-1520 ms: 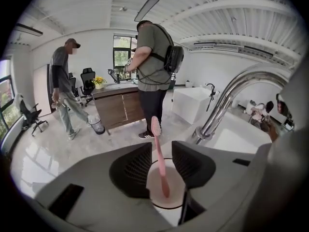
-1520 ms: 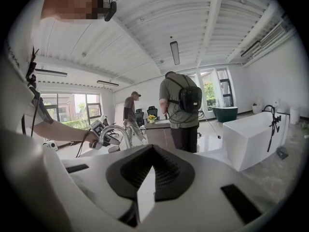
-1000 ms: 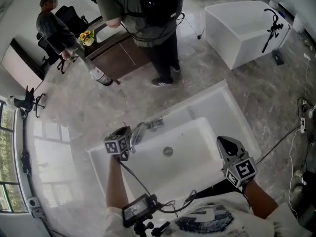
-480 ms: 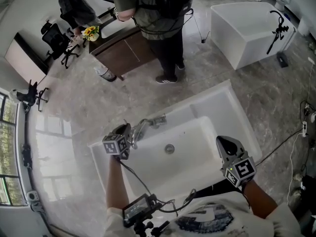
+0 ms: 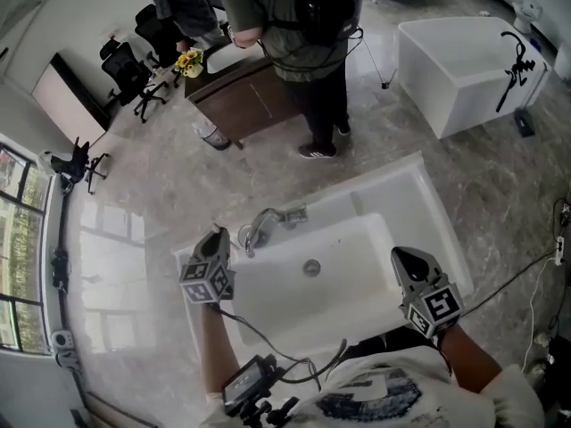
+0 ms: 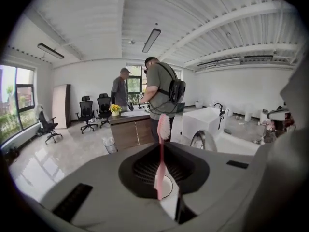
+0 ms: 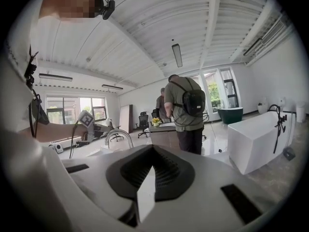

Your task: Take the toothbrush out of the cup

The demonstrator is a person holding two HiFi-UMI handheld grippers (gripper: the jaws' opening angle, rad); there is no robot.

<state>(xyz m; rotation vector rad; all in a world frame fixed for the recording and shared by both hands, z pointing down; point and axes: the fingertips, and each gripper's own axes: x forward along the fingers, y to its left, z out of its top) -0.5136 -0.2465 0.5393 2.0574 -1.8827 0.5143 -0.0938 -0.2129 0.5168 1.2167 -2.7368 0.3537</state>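
left gripper — jaws clamped on the pink toothbrush, bristle end sticking out past them, near the tap at the sink | right gripper — jaws together, empty

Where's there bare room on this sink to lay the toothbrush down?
The basin floor around the drain is bare, and so is the wide rim right of the faucet. It's tighter at the faucet, beside the left claw.

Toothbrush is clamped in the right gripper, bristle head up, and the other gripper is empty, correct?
No: the left gripper clamps the pink toothbrush, as the left gripper view shows. Its bristle head is up, and the right gripper is the empty one, jaws shut.
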